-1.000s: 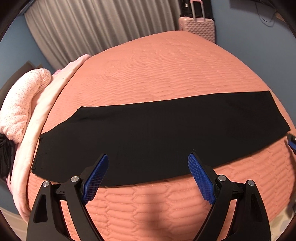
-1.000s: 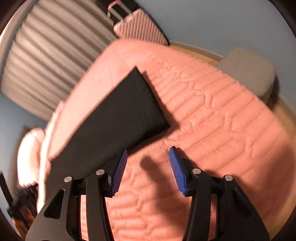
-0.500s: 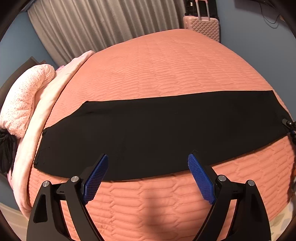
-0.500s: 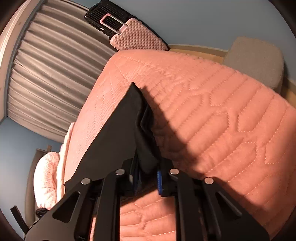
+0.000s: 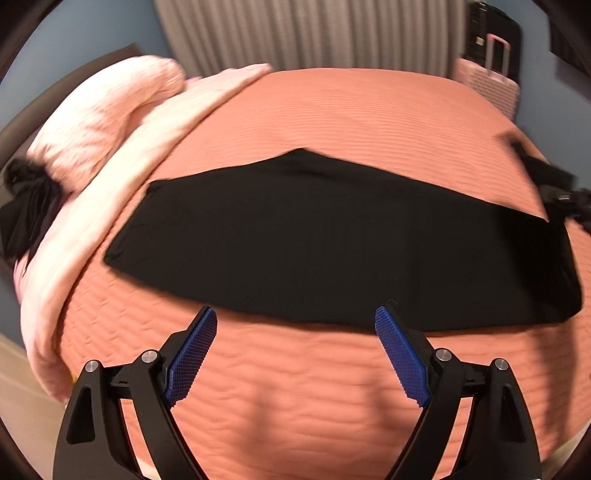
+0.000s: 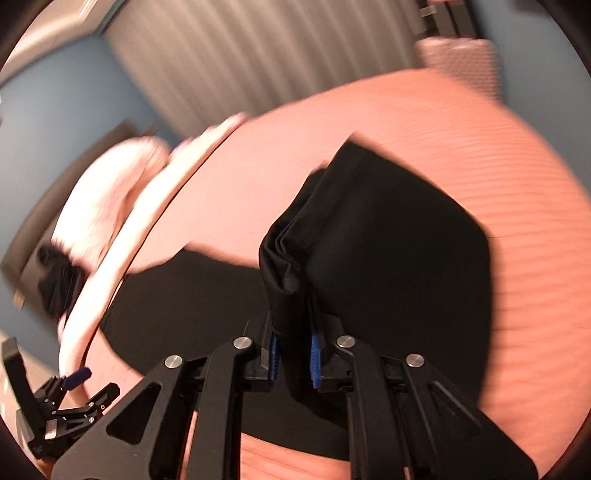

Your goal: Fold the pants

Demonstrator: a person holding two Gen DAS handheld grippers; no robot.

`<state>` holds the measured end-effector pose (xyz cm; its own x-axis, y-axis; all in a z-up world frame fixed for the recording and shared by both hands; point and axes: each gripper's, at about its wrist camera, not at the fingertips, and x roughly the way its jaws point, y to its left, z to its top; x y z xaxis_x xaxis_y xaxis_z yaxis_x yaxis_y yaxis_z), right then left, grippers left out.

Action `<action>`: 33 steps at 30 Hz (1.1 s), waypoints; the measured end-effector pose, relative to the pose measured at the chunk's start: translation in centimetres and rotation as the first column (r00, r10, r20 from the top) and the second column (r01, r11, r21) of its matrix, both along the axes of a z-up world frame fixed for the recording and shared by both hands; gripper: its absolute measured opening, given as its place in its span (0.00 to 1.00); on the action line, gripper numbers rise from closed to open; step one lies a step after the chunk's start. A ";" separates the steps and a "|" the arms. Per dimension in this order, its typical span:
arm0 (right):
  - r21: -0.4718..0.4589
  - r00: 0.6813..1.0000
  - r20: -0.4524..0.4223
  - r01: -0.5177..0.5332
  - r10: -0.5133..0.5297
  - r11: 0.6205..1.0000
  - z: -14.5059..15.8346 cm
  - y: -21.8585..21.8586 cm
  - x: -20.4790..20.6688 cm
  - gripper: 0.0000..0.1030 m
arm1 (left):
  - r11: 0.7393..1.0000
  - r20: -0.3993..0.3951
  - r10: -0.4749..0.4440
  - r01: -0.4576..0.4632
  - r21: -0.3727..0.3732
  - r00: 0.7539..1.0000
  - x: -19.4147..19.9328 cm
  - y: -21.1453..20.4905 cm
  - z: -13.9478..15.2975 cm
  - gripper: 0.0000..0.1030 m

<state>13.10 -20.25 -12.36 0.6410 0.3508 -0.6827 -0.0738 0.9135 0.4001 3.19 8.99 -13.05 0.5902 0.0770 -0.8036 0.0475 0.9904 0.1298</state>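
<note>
Since a second ago our right gripper [image 6: 293, 354] has gone from half-spread over bare quilt to pinching the hem end of the black pants [image 5: 332, 240], and it has carried that end up off the bed and back over the rest of the garment. Its blue pads [image 6: 314, 354] press a bunched fold of dark cloth between them, and the lifted leg end hangs in a loose curve from the jaws down to the part lying flat. Our left gripper [image 5: 295, 343] keeps its fingers [image 5: 192, 354] spread wide with nothing between them; it hovers over the near edge of the pants without touching, and it has slid along the bed since the earlier frame. Beyond the fingers, the pants stretch flat across the salmon quilted bedspread [image 5: 332, 110], their right end raised toward the right gripper at the picture's edge. Farther out, a pale pink blanket [image 5: 122, 158] lies bundled along the left side of the bed, grey curtains [image 5: 306, 33] hang behind, and a pink suitcase [image 5: 491, 74] stands at the far right corner. Both views are blurred.
</note>
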 end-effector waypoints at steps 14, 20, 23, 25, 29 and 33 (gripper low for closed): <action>-0.205 0.953 -0.137 -0.293 0.269 0.934 -7.8 20.2 3.0 0.15 | 0.978 -0.035 0.197 -0.198 -0.061 0.980 3.5 15.5 -3.6 0.83; -0.314 0.956 -0.048 -0.291 0.291 0.904 -3.9 20.9 -1.7 0.85 | 0.922 -0.085 0.274 -0.287 -0.259 0.958 5.8 20.7 -5.5 0.83; -0.292 0.964 -0.010 -0.259 0.267 0.921 -2.0 19.8 -4.2 0.85 | 0.852 -0.130 0.313 -0.338 -0.399 0.941 7.8 24.3 -6.9 0.83; -0.265 0.973 -0.010 -0.224 0.229 0.938 -1.0 18.5 -5.4 0.85 | 0.808 -0.147 0.335 -0.364 -0.464 0.931 9.6 26.2 -7.8 0.83; -0.220 0.984 -0.033 -0.179 0.177 0.959 0.0 16.4 -7.0 0.85 | 0.720 -0.143 0.339 -0.354 -0.597 0.930 13.4 28.7 -9.5 0.83; -0.228 0.992 -0.053 -0.127 0.118 0.965 0.7 14.5 -8.5 0.85 | 0.713 -0.128 0.383 -0.381 -0.589 0.915 16.0 29.0 -9.9 0.84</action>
<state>4.63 -5.71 -11.64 0.5745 0.2553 -0.7777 -0.1794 0.9663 0.1847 19.19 38.00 -22.97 0.6190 -0.1910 -0.7618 -0.3512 0.8003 -0.4860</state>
